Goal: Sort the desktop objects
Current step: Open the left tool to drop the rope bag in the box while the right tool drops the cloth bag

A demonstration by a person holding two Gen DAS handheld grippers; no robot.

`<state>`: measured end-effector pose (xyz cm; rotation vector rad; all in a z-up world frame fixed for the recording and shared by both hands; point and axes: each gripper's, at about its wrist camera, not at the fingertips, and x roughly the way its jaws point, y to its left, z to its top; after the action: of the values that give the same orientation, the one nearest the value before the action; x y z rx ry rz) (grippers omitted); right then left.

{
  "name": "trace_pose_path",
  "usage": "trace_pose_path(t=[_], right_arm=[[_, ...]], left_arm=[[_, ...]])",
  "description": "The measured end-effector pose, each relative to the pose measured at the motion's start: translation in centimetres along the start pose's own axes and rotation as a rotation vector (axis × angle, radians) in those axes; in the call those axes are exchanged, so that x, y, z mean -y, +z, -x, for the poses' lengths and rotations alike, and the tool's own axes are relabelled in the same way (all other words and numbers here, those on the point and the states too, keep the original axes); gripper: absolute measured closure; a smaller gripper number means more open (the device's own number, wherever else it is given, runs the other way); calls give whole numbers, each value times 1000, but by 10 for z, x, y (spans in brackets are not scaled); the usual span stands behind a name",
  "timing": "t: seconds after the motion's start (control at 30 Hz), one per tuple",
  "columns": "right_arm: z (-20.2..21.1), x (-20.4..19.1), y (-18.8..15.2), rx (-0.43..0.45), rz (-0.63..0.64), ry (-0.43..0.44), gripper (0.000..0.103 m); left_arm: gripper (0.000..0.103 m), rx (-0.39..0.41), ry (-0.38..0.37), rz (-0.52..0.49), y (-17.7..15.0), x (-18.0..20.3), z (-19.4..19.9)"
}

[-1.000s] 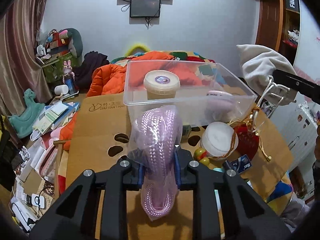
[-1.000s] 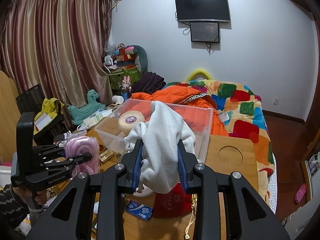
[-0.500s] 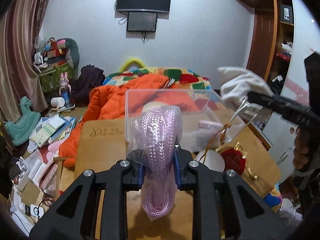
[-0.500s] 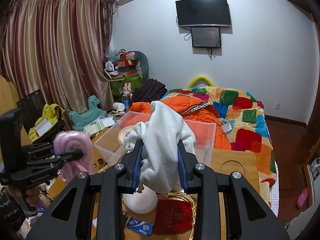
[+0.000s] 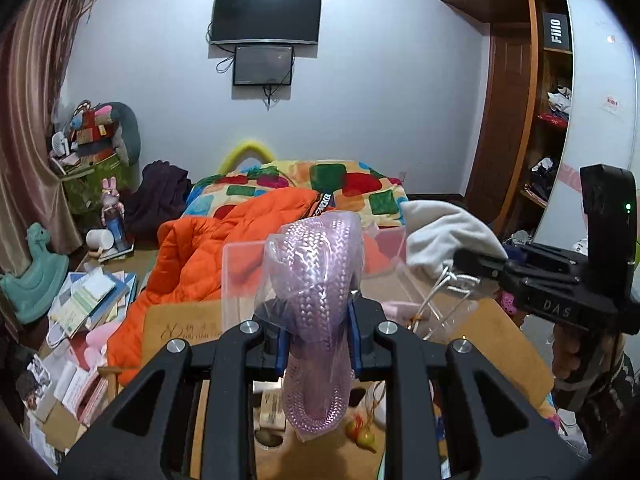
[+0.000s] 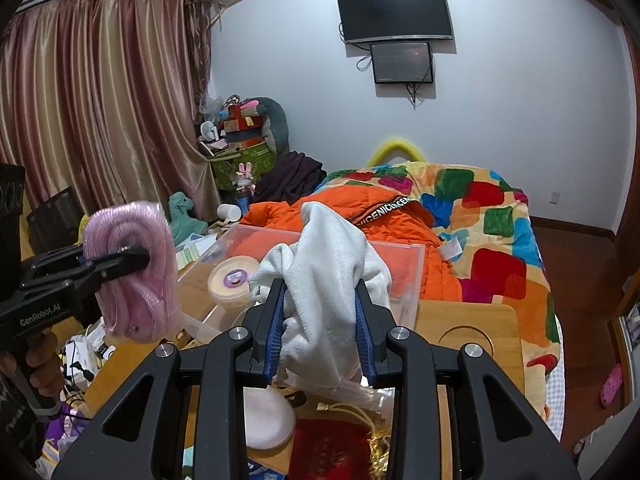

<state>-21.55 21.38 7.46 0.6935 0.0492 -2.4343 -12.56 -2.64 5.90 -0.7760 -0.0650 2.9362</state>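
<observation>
Holding a coil of pink braided cord in a clear plastic bag [image 5: 318,300] clenched in your left hand-held gripper [image 5: 318,334], you are also gripping a crumpled white cloth [image 6: 326,280] in your right hand-held gripper [image 6: 320,336], both lifted near the clear plastic bin [image 6: 408,276]. A cream tub with a round lid [image 6: 234,280] is already sitting inside; a red pouch with gold cord [image 6: 330,450] and a white round lid [image 6: 266,420] are waiting on the wooden counter [image 6: 468,336], so roughly half seems left.
</observation>
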Motion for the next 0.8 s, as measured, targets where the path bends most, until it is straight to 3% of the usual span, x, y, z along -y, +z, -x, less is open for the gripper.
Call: trace_pose_path(t=[0.47,0.8], right_arm=[[-28,26,0,-33,-33,-29,75],[-55,27,-7,-84,-25,-15,74]], left_arm=[[80,-59,-43,-14,11,13,-50],[80,-94,-25,-43,14,18,-80]])
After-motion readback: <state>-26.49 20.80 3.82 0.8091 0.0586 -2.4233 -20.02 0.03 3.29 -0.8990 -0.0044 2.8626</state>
